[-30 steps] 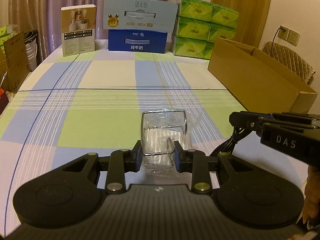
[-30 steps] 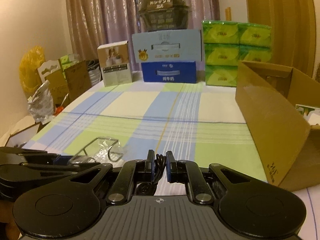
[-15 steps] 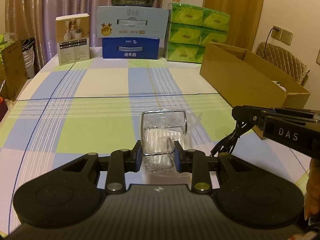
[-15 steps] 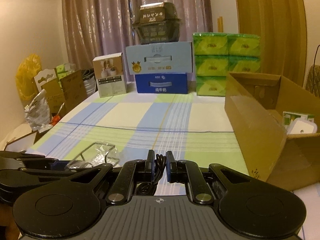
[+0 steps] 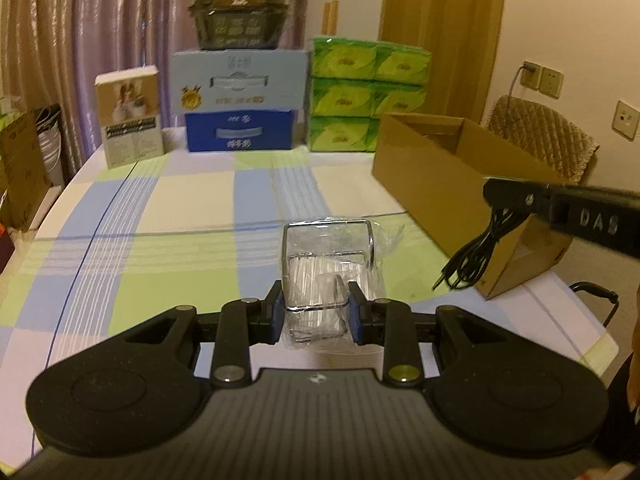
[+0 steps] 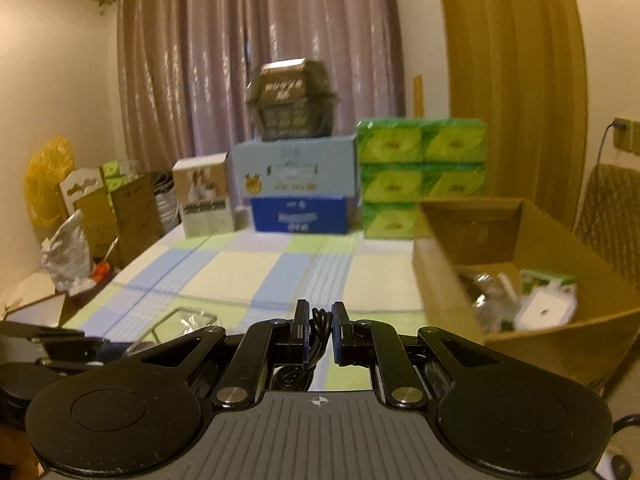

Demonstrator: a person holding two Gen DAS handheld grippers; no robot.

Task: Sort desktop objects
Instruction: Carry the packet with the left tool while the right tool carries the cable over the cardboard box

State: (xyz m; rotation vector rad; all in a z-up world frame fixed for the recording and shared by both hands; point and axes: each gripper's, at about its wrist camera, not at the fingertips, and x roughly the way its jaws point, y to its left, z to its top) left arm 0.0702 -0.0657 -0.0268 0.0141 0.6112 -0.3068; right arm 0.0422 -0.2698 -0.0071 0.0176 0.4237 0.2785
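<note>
Left wrist view shows the left gripper (image 5: 315, 312) closed on a chrome wire rack wrapped in clear plastic (image 5: 330, 264) at lower centre, its blue-padded fingers (image 5: 275, 316) pressing the rack's two sides. At the right edge the right gripper (image 5: 504, 194) carries a coiled black cable (image 5: 476, 256) that dangles in front of the near corner of the open brown cardboard box (image 5: 436, 176). Right wrist view has the right gripper's jaws nearly together at lower centre, pinching that cable, with the box at right already holding a white packet (image 6: 544, 310) and other items.

The step in hand looks like carrying both objects to the box. Next, I judge the right gripper must travel over the box rim before letting go, so the hanging loops clear the wall; the rack would follow.

Whether the rack is lifted off the checked tablecloth (image 5: 168, 240) cannot be told. The cable's plug end and the box's other contents are blurred, and the box's far side is cut off.
</note>
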